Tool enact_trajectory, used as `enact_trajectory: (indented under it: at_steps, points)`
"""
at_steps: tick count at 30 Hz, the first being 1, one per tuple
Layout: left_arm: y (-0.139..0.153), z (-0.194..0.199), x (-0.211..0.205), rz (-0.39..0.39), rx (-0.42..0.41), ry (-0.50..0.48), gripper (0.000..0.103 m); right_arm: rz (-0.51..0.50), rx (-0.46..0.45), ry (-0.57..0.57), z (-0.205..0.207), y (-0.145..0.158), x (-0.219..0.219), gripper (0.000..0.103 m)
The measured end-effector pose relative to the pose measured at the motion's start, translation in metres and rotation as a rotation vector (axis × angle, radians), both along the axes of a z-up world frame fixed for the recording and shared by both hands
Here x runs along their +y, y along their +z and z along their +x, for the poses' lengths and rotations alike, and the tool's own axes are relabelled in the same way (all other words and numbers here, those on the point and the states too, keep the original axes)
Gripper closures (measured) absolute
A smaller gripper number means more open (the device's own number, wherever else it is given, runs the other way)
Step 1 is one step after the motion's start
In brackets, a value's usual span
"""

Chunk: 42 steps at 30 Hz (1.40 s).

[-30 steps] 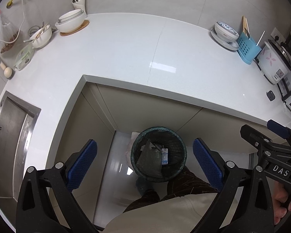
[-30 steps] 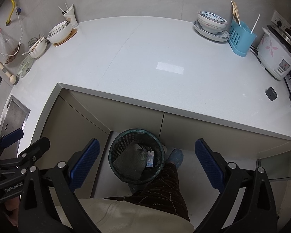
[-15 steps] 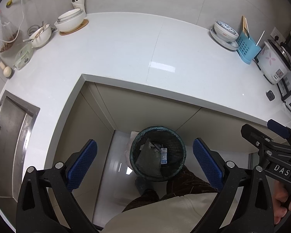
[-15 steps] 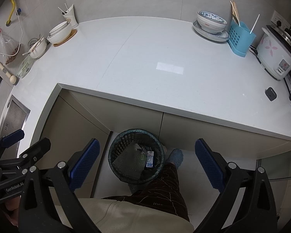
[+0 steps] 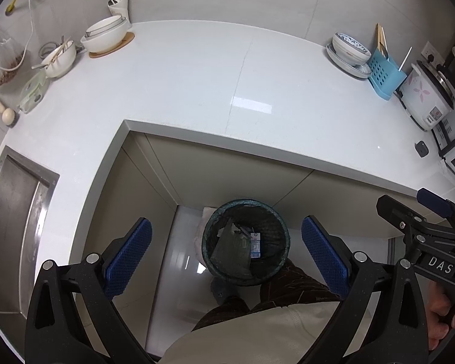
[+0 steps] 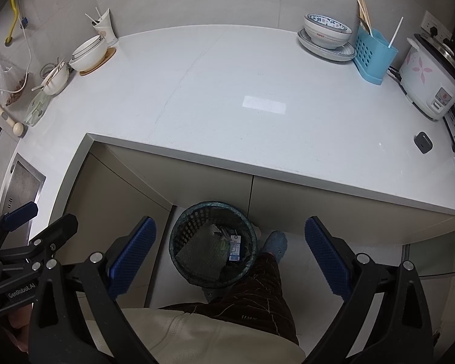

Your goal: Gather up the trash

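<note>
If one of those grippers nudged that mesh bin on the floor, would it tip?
Probably it would slide or tip easily: the trash bin looks like thin open mesh, so light. Its contents seem to be flat wrappers, adding little weight.

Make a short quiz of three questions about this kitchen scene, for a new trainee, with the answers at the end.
1. True or false: the left claw and the right claw are both open and hold nothing.
2. Where does the trash bin stand? A) on the countertop B) on the floor below the countertop edge C) inside the sink
3. Fill in: the chopsticks near the rice cooker stand in a ____ holder.

Key: 1 true; 2 B; 3 blue
</note>
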<state>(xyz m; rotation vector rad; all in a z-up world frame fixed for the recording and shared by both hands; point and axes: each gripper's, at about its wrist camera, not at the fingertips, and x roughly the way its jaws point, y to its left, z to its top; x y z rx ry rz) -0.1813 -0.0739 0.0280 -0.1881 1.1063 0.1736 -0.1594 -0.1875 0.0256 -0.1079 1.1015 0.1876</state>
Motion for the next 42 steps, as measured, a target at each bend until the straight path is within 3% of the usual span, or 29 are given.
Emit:
enact_trajectory:
  at_steps: [42]
  points:
    - [0.0026, 0.0018, 0.0064, 0.015, 0.009, 0.027, 0.006, 0.0, 0.003, 0.013, -0.0021, -0.0015, 0.0062, 0.009]
